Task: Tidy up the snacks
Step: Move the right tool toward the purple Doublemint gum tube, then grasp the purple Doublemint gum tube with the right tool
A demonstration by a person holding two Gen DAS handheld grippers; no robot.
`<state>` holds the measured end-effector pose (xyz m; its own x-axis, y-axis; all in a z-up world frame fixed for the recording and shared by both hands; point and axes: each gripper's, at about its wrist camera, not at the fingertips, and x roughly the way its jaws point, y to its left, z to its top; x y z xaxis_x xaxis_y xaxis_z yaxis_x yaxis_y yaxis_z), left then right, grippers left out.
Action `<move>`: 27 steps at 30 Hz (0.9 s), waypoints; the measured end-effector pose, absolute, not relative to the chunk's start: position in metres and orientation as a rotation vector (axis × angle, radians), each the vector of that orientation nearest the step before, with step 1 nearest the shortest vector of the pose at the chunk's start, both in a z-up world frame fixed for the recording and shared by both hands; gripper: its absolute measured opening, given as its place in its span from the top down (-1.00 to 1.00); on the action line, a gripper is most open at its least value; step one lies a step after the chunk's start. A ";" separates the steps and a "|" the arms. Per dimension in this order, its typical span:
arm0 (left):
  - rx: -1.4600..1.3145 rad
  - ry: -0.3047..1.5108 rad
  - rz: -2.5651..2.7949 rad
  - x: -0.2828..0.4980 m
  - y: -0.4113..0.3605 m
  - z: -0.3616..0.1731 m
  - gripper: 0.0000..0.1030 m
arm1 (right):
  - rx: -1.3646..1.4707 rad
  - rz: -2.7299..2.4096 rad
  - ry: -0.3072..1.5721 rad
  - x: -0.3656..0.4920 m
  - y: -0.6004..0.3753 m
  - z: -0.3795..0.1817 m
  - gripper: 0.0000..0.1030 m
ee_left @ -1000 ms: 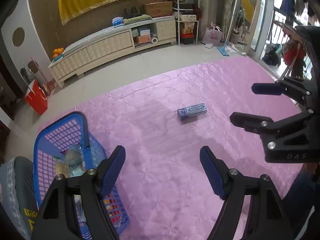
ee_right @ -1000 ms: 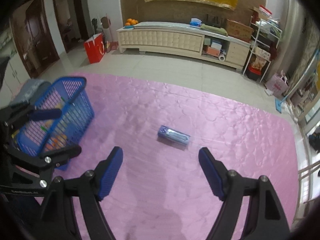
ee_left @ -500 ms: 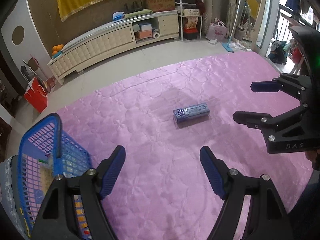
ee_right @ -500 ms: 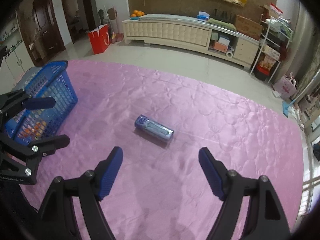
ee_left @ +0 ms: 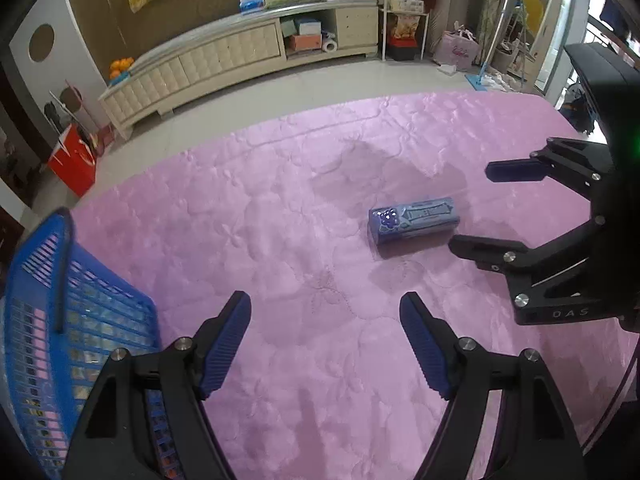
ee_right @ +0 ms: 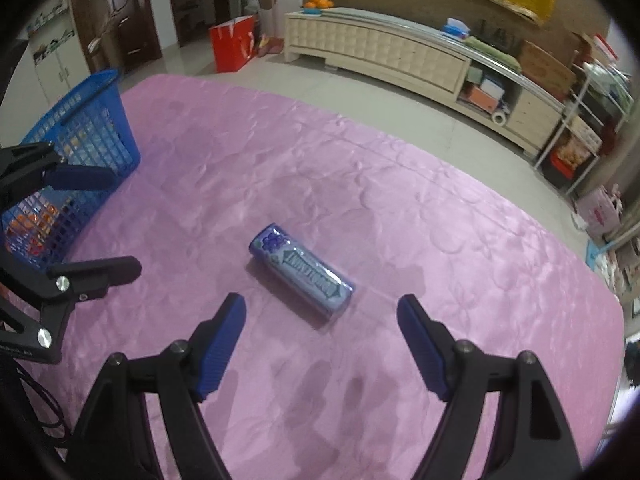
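Right tongs (ee_right: 320, 340) open, nothing between the pads, pointing steeply down at the blue snack pack (ee_right: 303, 273). Left tongs (ee_left: 325, 340) open too, empty. Both have dropped closer to the pink quilted cover (ee_left: 280, 208) over the last second: the pack looks much bigger in both views now than 1 second back, and the far wall has slid up out of frame. Opening width looks the same in all frames, so no closing yet.

Pack lies flat on the pink cover, on its long side, angled diagonally in the right wrist view, just ahead of the right tongs' tips and roughly centred between them. In the left wrist view it sits up and to the right of the left tongs, close to the right tongs (ee_left: 472, 208) coming in from the side. It is well apart from the blue basket (ee_right: 86, 128), which sits at the left edge of the cover with other snacks already inside.

Read: this is the approach to pick the last loose snack; the right tongs look the likelier picker. Still needed: a bit more descent, maybe a roll to square the pads across the pack's short width, then close and carry to the basket.
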<state>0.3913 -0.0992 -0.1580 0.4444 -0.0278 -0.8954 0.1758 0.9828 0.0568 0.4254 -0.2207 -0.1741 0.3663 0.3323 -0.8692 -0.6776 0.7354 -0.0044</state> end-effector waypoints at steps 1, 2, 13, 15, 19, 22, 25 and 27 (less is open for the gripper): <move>0.155 1.108 -0.127 0.393 -0.100 -0.160 -0.46 | -0.405 0.684 0.997 0.428 -0.218 -0.177 -0.59; 0.162 1.108 -0.124 0.395 -0.100 -0.163 -0.46 | -0.415 0.690 0.992 0.430 -0.217 -0.180 -0.59; 0.150 1.135 -0.113 0.411 -0.095 -0.184 -0.46 | -0.498 0.842 1.025 0.450 -0.197 -0.200 -0.46; 0.139 1.139 -0.117 0.411 -0.095 -0.186 -0.46 | -0.519 0.884 1.055 0.451 -0.193 -0.206 -0.27; 0.159 1.144 -0.110 0.411 -0.096 -0.189 -0.46 | -0.558 0.915 1.053 0.447 -0.191 -0.209 0.10; 0.152 1.126 -0.113 0.407 -0.096 -0.183 -0.46 | -0.550 0.932 1.039 0.437 -0.195 -0.207 0.26; 0.127 1.106 -0.130 0.399 -0.094 -0.176 -0.46 | -0.536 0.890 1.029 0.421 -0.203 -0.204 0.29; 0.121 1.103 -0.135 0.394 -0.095 -0.172 -0.46 | -0.479 0.845 1.036 0.417 -0.211 -0.199 0.30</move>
<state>0.3939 -0.0951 -0.1722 0.4440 -0.0483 -0.8947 0.1681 0.9853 0.0302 0.4171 -0.2113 -0.1986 0.2469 0.3791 -0.8918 -0.7970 0.6029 0.0356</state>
